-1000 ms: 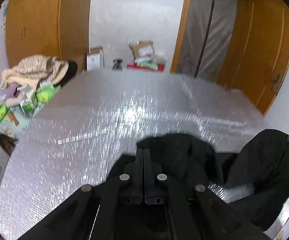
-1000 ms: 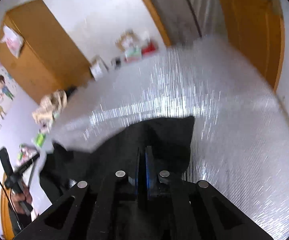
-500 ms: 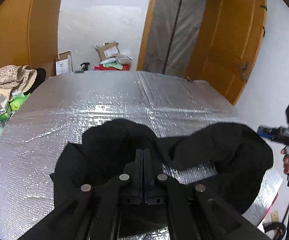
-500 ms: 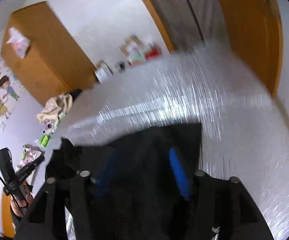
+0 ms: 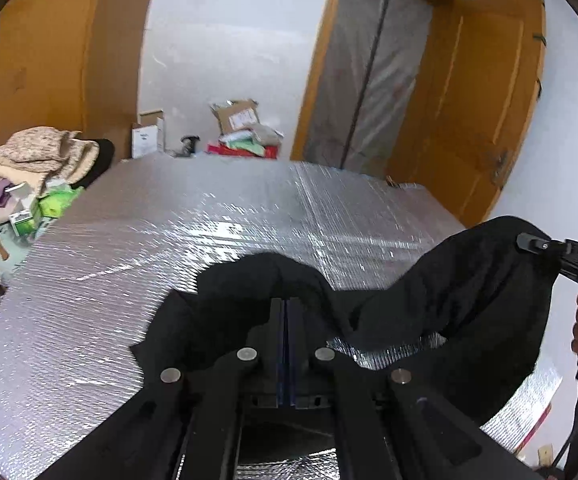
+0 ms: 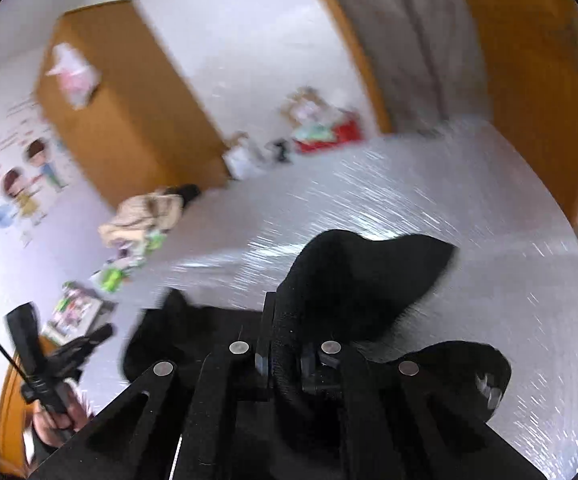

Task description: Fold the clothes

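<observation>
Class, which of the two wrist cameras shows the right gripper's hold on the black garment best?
The right wrist view: the right gripper is shut on a thick bunched fold of the black garment, close up though blurred. The left wrist view shows that gripper only small, from the side at the frame's edge.

Black garment (image 5: pixel 461 304): matt soft cloth, ribbed thick hem at right gripper (image 6: pixel 285 320). Table cover (image 5: pixel 177 240): shiny silver foil, fine ridged texture. Left gripper (image 5: pixel 287 312): matt black plastic, bright metal rivets. Door (image 5: pixel 485 112) and wardrobe (image 5: pixel 49 60): smooth orange wood. Cardboard box (image 5: pixel 237 114): dull paper. Beige blanket (image 5: pixel 37 156): fuzzy cloth.
</observation>
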